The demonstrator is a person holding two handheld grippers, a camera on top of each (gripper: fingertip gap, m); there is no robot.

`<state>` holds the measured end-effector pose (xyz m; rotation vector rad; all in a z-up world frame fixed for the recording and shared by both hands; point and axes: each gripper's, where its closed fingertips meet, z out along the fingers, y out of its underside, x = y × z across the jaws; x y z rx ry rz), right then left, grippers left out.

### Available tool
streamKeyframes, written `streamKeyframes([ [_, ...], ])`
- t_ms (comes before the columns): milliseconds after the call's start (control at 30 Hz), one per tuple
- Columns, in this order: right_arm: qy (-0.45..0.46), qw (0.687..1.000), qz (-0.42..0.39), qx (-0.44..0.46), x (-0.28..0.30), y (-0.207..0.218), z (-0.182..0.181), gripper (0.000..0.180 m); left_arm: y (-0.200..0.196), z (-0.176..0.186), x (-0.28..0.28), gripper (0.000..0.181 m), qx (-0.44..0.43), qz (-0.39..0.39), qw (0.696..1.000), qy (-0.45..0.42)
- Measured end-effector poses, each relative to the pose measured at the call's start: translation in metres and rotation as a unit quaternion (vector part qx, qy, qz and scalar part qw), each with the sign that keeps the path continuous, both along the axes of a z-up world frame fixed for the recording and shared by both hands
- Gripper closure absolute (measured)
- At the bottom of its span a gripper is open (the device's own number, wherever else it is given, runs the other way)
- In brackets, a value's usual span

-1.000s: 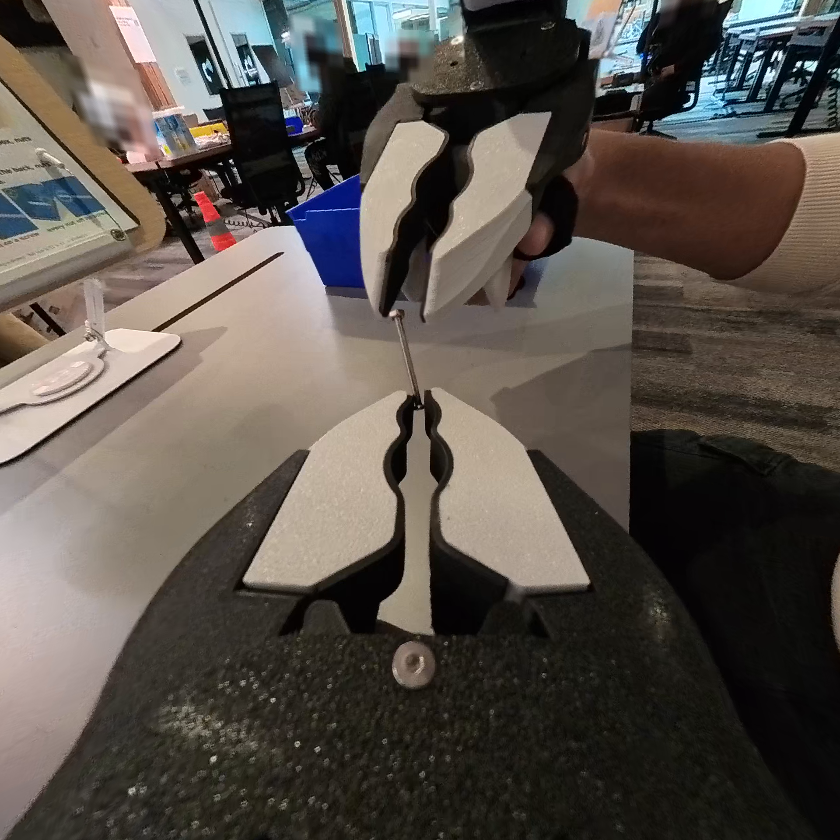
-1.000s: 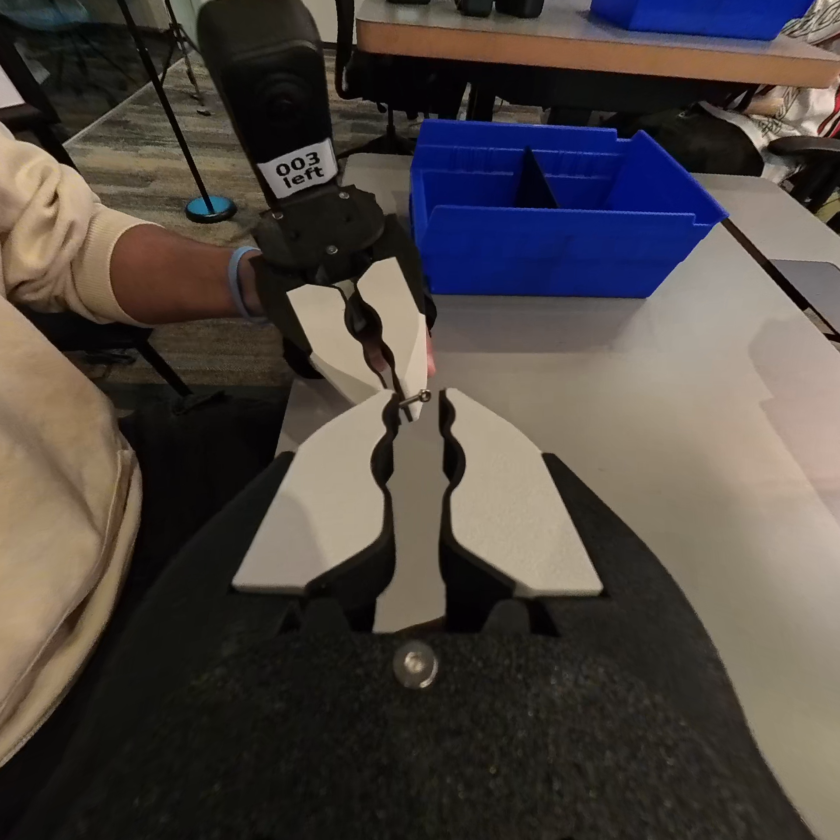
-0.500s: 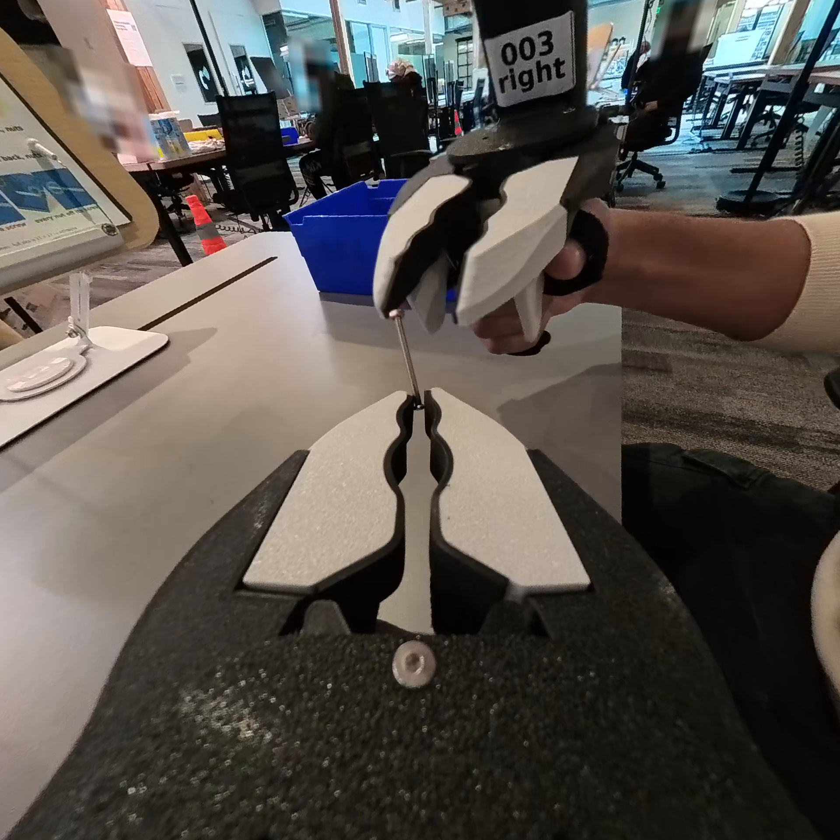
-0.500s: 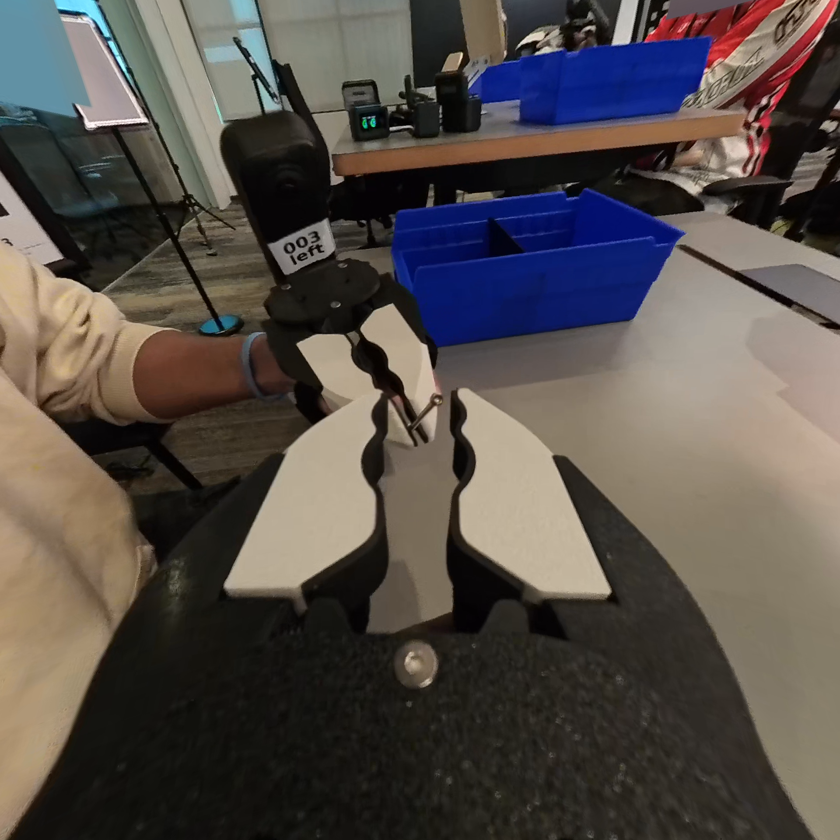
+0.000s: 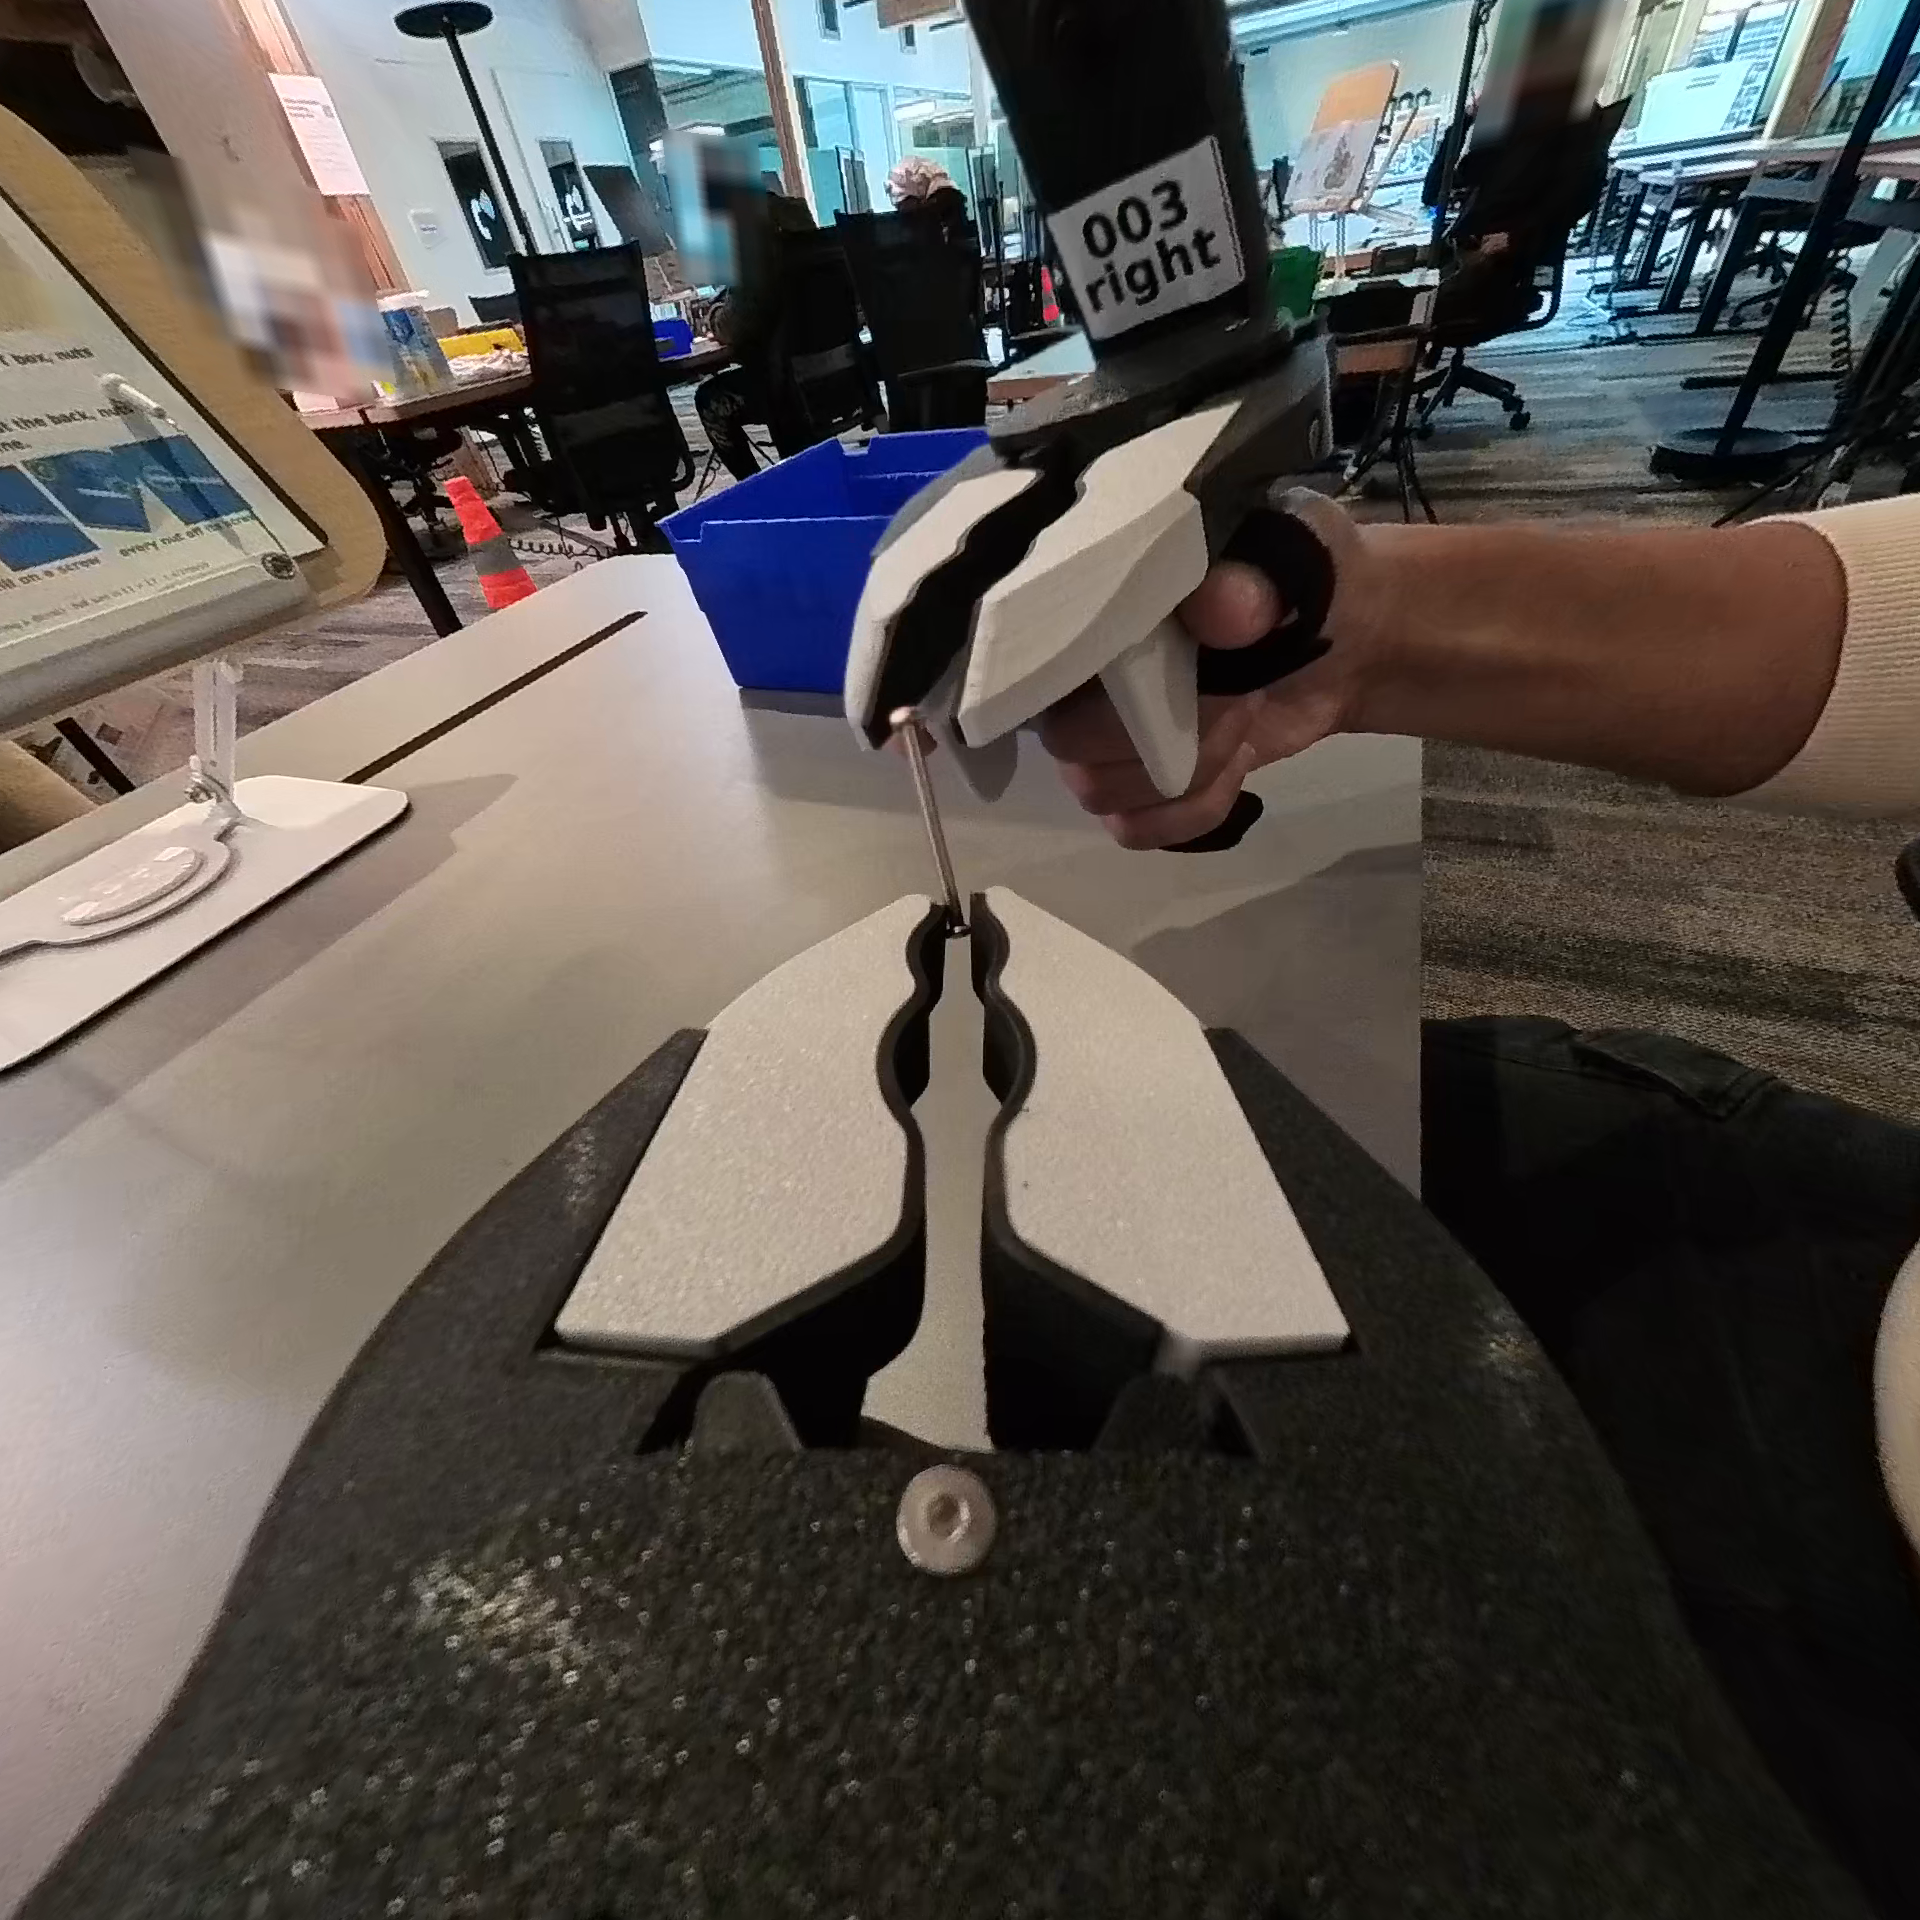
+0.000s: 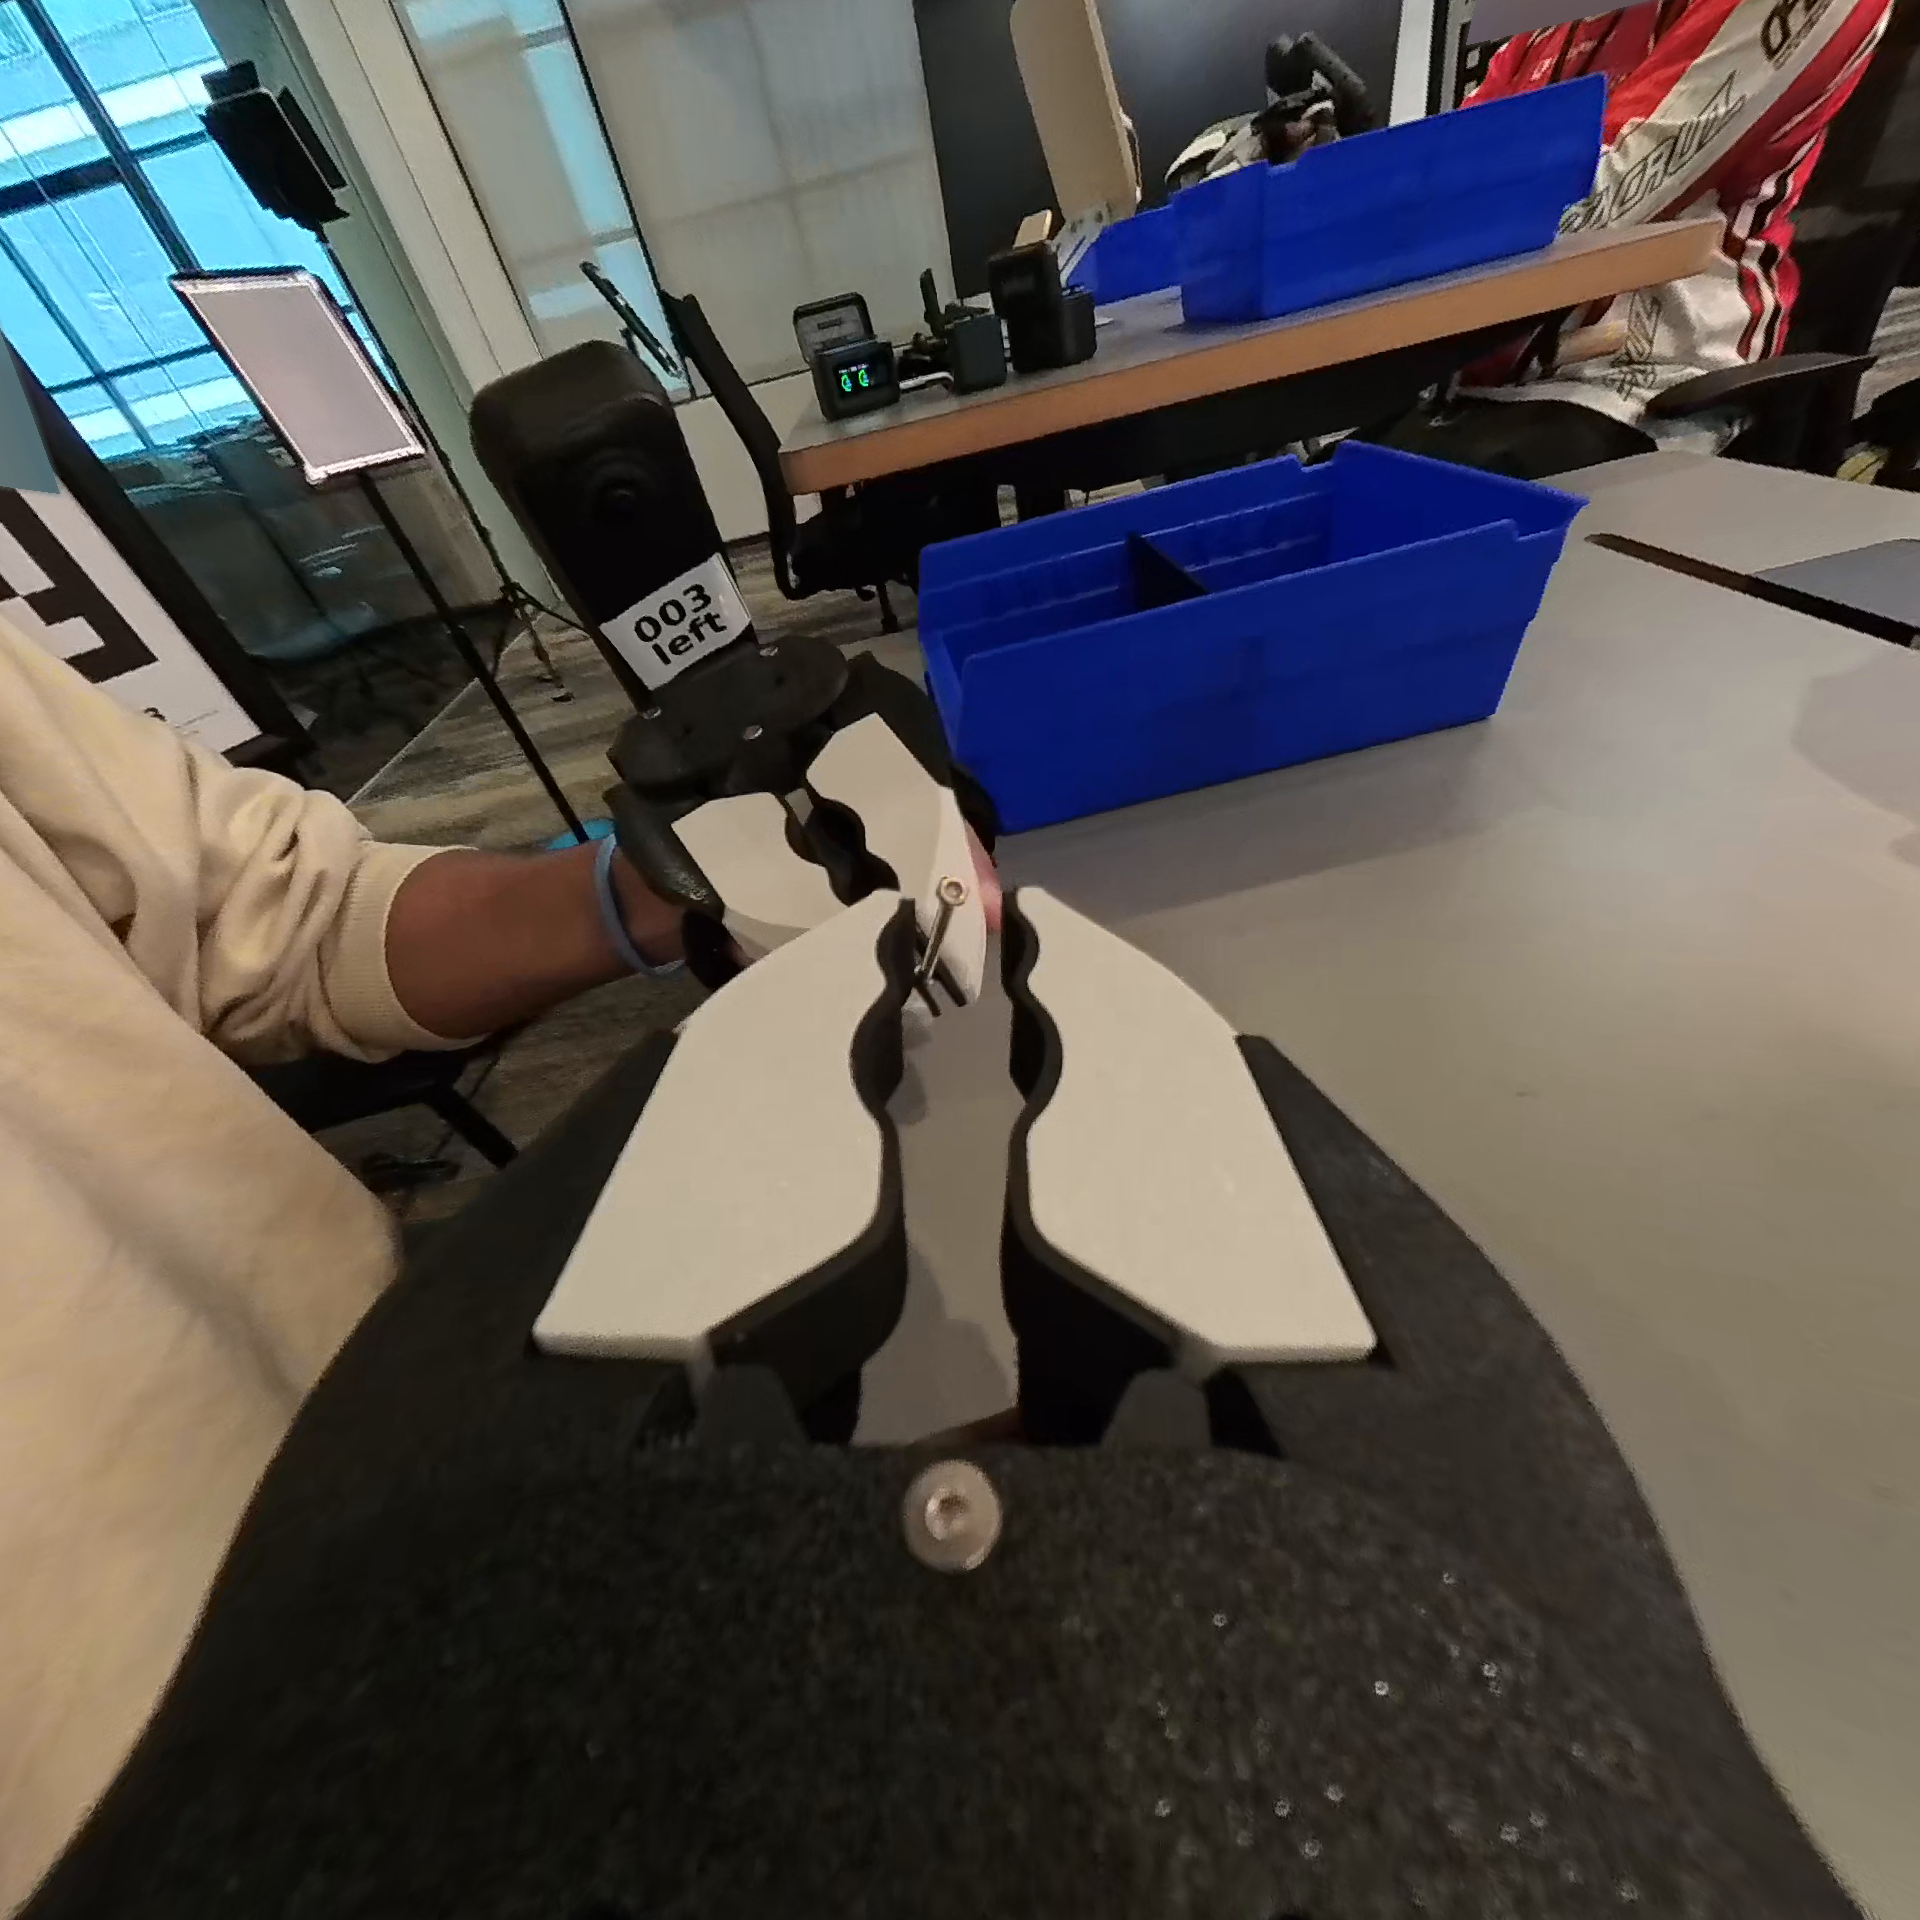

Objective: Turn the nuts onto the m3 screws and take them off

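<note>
A long thin screw (image 5: pixel 932 821) stands almost upright above the grey table (image 5: pixel 416 1039). My left gripper (image 5: pixel 961 906) is shut on its lower end, where a small dark piece sits; I cannot tell if that is a nut. My right gripper (image 5: pixel 920 727) hangs over the screw with its jaws apart, and the screw head is at the tip of one finger. In the right wrist view my right gripper (image 6: pixel 961 909) is open. The screw (image 6: pixel 943 920) shows just beyond its tips, held by the left gripper (image 6: pixel 935 992).
A blue divided bin (image 5: pixel 810 561) stands on the table behind the grippers and also shows in the right wrist view (image 6: pixel 1226 644). A white flat stand (image 5: pixel 156 873) and a sign board (image 5: pixel 125 499) are at the left. The table edge (image 5: pixel 1418 935) is close on the right.
My right gripper has swung from pointing steeply down to a flatter tilt, staying at the screw head. The left gripper still holds the screw in the same place.
</note>
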<state>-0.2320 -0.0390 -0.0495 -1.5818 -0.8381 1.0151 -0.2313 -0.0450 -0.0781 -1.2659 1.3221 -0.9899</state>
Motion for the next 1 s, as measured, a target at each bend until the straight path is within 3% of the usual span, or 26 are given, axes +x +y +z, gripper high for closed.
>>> streamKeyframes([
  [1000, 0.004, 1.0, 0.02, -0.001, -0.0028, -0.0022, 0.0041, 0.174, -0.0022, 0.0016, -0.0008, 0.176, 0.01, -0.002, 1.0, 0.004],
])
